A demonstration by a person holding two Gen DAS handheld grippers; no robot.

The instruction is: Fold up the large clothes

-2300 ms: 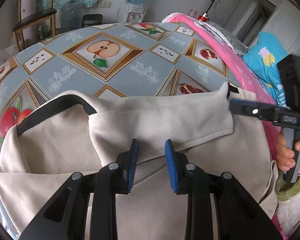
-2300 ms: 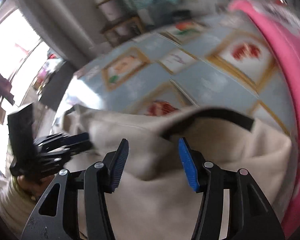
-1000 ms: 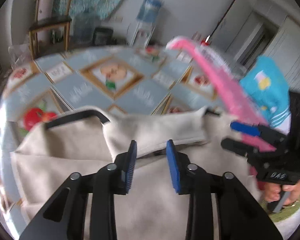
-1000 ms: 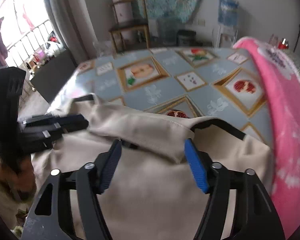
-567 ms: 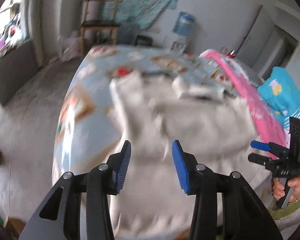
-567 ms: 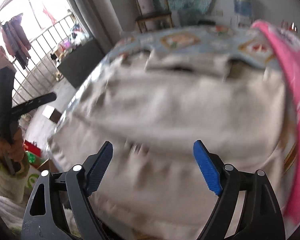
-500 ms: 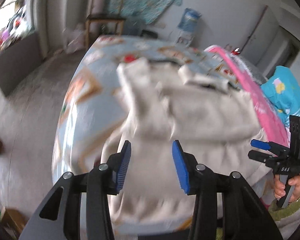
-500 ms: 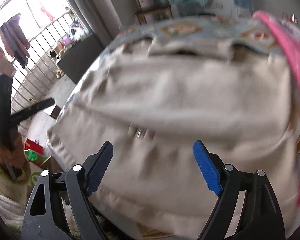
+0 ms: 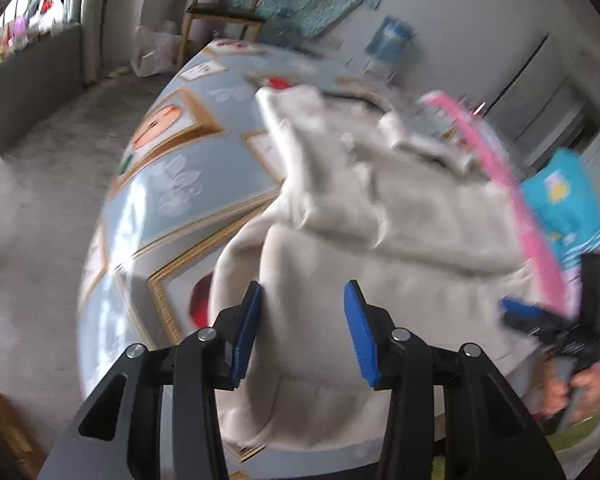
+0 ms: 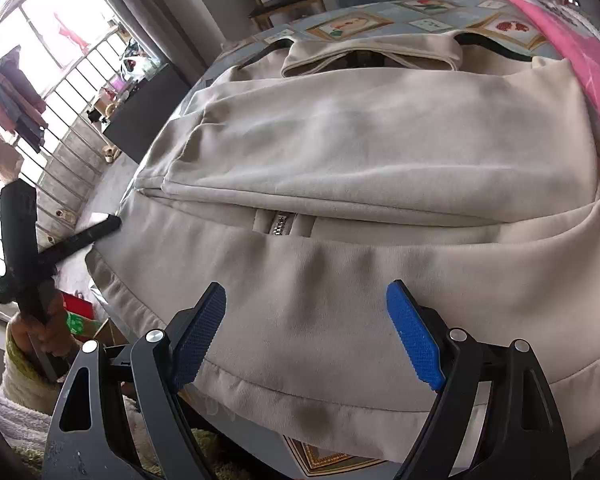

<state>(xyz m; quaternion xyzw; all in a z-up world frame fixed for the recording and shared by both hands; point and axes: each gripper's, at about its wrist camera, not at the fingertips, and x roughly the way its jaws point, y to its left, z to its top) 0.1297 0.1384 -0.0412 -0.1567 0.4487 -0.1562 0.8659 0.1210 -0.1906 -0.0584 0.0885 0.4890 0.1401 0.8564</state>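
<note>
A beige jacket (image 10: 372,168) lies spread over the near part of the table (image 9: 172,184), its hem draped over the near edge and its collar toward the far side. Its upper part is folded down, and a short metal zipper (image 10: 279,225) shows below the fold. A pink blanket (image 10: 572,44) runs along the table's right edge, touching the jacket's right side. The right gripper (image 10: 306,334) hovers above the hem near the table's near edge, its blue fingers (image 10: 414,338) spread wide with nothing between them. The left gripper (image 9: 302,332) is over the jacket's left side at the table's left edge, its fingers (image 9: 246,330) partly apart and clamping nothing; this view is blurred.
</note>
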